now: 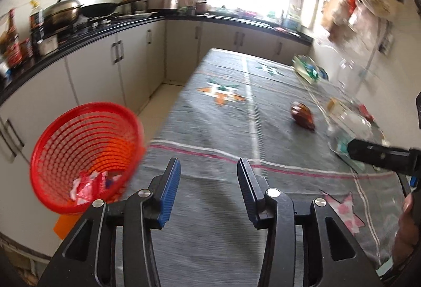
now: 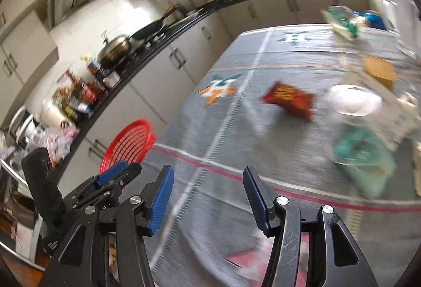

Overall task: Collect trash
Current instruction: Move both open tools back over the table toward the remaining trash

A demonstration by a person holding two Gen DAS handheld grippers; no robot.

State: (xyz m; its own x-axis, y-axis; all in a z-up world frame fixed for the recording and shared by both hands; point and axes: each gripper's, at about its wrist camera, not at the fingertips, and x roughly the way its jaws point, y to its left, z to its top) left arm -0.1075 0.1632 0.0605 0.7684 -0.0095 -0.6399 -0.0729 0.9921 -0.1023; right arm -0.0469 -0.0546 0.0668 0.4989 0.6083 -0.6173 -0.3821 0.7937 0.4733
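A red mesh basket (image 1: 86,152) stands at the table's left edge, with a red and white wrapper (image 1: 89,185) in its bottom. My left gripper (image 1: 208,168) hovers just right of the basket, open, with nothing between its blue pads (image 1: 171,189). A red-brown snack packet (image 2: 289,100) lies on the grey cloth ahead of my right gripper (image 2: 208,176), which is open and holds nothing. A pink patterned wrapper (image 2: 244,258) lies close below the right gripper; the left wrist view shows this pink wrapper (image 1: 343,210) at the lower right. The picture is blurred.
A clear jar with a white lid (image 2: 352,102), a teal packet (image 2: 363,152) and a green packet (image 2: 342,21) crowd the table's right side. The grey patterned cloth (image 1: 210,115) covers the table. A black counter (image 1: 79,42) with pots and bottles runs along the left.
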